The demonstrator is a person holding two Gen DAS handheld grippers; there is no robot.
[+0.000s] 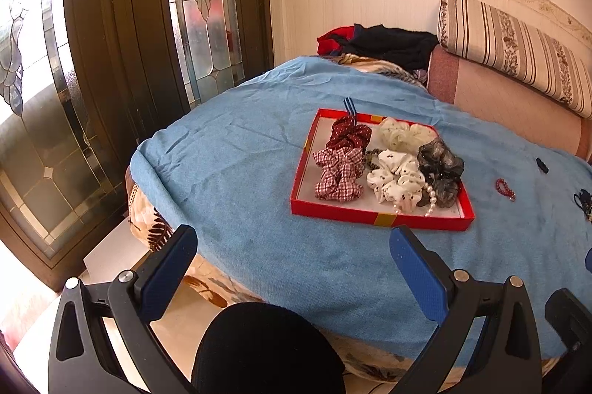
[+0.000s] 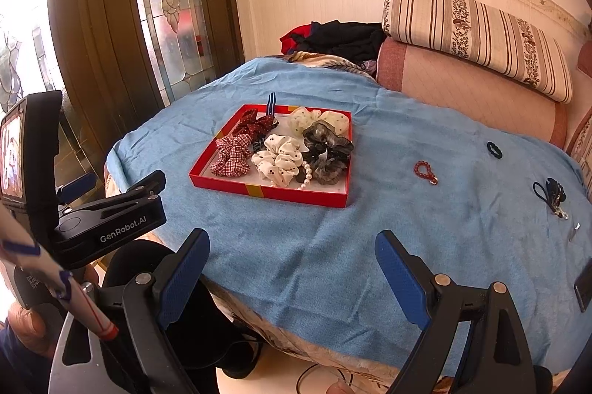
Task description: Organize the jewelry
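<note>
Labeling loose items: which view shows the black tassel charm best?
Right wrist view: the black tassel charm with looped cord and metal clasp lies whole on the blue cloth. Left wrist view catches only a sliver of it, cut by the frame edge.

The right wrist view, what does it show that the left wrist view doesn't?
Only the right wrist view shows the left hand-held gripper's body with its screen, a small metal clip, and the black ring and tassel charm in full; the left view catches those two only partly at its edge. Only the left wrist view shows the left hand-held gripper, open over the blanket's near edge. Both show the red tray of scrunchies, the red bead bracelet outside it, and the blue blanket.
</note>
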